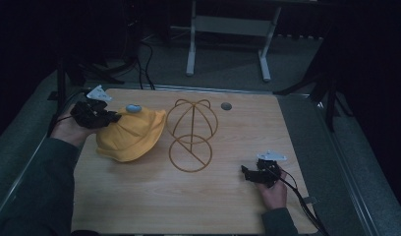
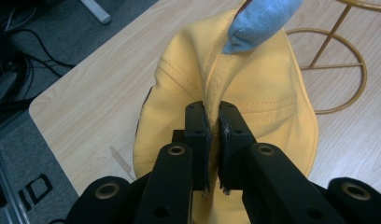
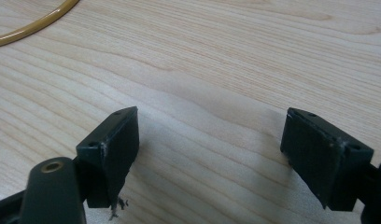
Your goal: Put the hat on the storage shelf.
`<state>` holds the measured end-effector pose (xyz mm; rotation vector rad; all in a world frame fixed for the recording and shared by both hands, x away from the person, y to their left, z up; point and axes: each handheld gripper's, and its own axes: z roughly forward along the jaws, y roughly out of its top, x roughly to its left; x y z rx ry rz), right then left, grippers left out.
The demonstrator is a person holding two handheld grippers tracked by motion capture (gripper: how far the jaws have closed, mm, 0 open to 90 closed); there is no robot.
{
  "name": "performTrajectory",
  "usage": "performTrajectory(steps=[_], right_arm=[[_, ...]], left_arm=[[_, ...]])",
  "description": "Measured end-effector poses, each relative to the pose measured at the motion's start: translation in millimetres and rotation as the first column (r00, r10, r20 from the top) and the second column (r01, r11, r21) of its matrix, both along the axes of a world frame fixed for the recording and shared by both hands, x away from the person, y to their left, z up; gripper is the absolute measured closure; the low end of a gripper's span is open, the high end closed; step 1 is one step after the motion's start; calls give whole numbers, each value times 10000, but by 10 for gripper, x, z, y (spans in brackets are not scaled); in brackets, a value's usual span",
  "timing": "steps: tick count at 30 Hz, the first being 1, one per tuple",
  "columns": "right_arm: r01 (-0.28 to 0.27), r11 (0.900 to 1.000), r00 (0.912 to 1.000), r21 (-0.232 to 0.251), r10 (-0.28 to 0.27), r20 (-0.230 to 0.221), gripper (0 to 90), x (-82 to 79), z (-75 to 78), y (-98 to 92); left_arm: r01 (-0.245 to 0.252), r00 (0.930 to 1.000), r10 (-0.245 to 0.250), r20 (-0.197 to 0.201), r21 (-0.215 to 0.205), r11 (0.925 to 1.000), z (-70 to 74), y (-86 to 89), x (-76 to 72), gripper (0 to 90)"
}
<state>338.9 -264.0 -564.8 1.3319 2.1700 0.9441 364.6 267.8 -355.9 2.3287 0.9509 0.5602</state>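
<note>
Left tongs (image 2: 212, 126) on unlabelled yellow hat (image 2: 268, 84)

obstacle: wire hat stand (image 1: 192, 133) mid-table, yellow cap (image 1: 132, 135) beside | free: bare table (image 1: 139, 196) in front

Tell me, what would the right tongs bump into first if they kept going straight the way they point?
Probably the gold wire hat stand. The right tongs are open and low over the bare wooden table, pointing left toward the stand's round base. Nothing lies between, though depth is hard to judge.
</note>
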Motion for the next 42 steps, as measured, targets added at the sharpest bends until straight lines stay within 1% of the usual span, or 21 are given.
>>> performTrajectory(steps=[1, 5, 7, 13, 16, 18, 19, 22, 24, 29, 34, 35, 36, 38, 41, 42], right_arm=[[-1, 10000, 10000, 1, 1, 3, 194, 0, 0, 0], [3, 10000, 10000, 3, -3, -6, 194, 0, 0, 0], [-1, 10000, 10000, -1, 1, 1, 194, 0, 0, 0], [1, 10000, 10000, 4, -1, 3, 194, 0, 0, 0], [6, 10000, 10000, 8, -6, -3, 194, 0, 0, 1], [5, 10000, 10000, 7, -5, -7, 194, 0, 0, 1], [6, 10000, 10000, 8, -6, -1, 194, 0, 0, 1], [6, 10000, 10000, 10, -6, -4, 194, 0, 0, 1], [-1, 10000, 10000, 3, 1, -4, 194, 0, 0, 0], [-2, 10000, 10000, 2, 2, -7, 194, 0, 1, 0], [-19, 10000, 10000, 12, 19, -12, 194, 2, 1, 1], [-19, 10000, 10000, 12, 19, -12, 194, 2, 1, 1], [-23, 10000, 10000, 12, 23, -11, 194, 2, 1, 1], [-25, 10000, 10000, 12, 25, -13, 194, 2, 1, 1], [-23, 10000, 10000, 13, 23, -12, 194, 2, 1, 1], [-24, 10000, 10000, 12, 24, -11, 194, 2, 1, 1]], left_arm=[[13, 10000, -13, 19, 33, 10000, 13, 3, -4, 844], [20, 9999, -18, 157, -148, 9999, 52, 12, -17, 845], [38, 9997, -34, 226, -164, 9999, 72, 18, -22, 845], [99, 9992, -81, 403, -459, 9989, 119, 53, -35, 845], [179, 9984, -151, 542, -521, 9985, 137, 64, -49, 845], [210, 9983, -181, 557, -513, 9985, 148, 67, -56, 845], [246, 9973, -207, 700, -559, 9981, 170, 73, -71, 845], [328, 9964, -269, 798, -726, 9968, 206, 89, -83, 845], [423, 9958, -357, 845, -765, 9962, 231, 99, -88, 845], [641, 9936, -543, 987, -986, 9931, 288, 105, -120, 845], [946, 9904, -804, 1121, -1278, 9873, 364, 100, -159, 845], [946, 9904, -804, 1121, -1278, 9873, 364, 100, -159, 845], [1054, 9890, -900, 1173, -1326, 9855, 393, 95, -168, 845], [1116, 9880, -951, 1220, -1369, 9843, 416, 89, -174, 845], [1164, 9868, -987, 1286, -1382, 9835, 445, 79, -179, 845], [1306, 9850, -1119, 1313, -1437, 9810, 486, 66, -185, 845]])
